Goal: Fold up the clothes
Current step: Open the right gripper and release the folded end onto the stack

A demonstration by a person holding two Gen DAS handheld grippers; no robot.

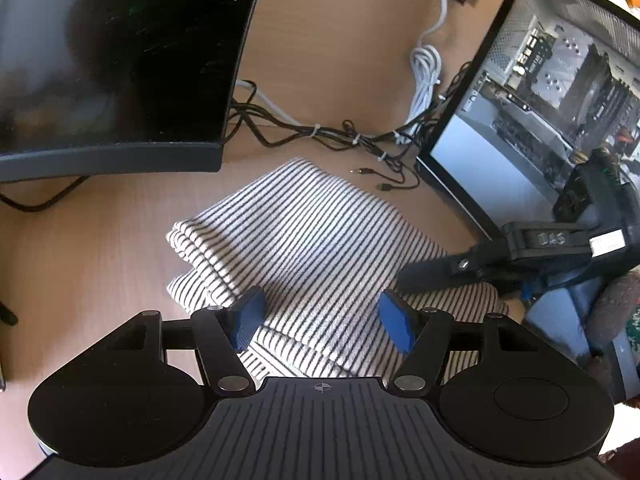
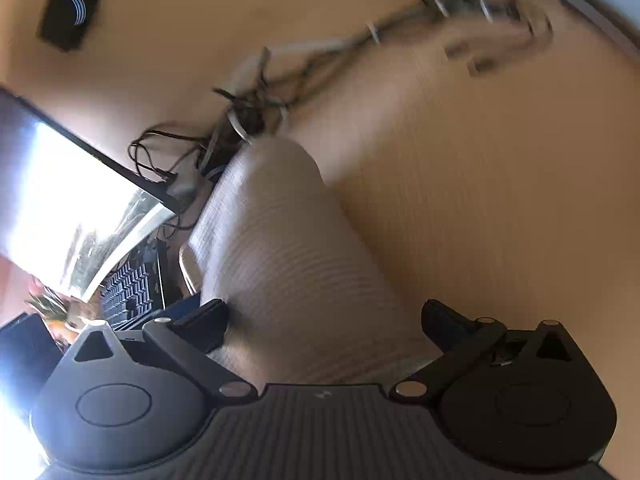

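Striped garment [image 1: 316, 248] folded into a thick bundle on the wooden desk [image 1: 100, 248], both grippers spread wide above it.

Its layered folded edges face the dark monitor [image 1: 112, 60], and its far end stops just short of the tied cable bundle [image 1: 352, 138]. The left gripper [image 1: 322, 322] hangs over the near part of the cloth, blue pads [image 1: 250, 318] apart and gripping nothing. The right gripper [image 2: 326, 326], seen in its own blurred view, also stands with its jaws apart and empty over the garment's near end; whether it touches the cloth cannot be told. A glass-sided computer case [image 1: 560, 92] stands beside the garment, and a keyboard [image 2: 130, 286] lies near a bright screen [image 2: 68, 208].
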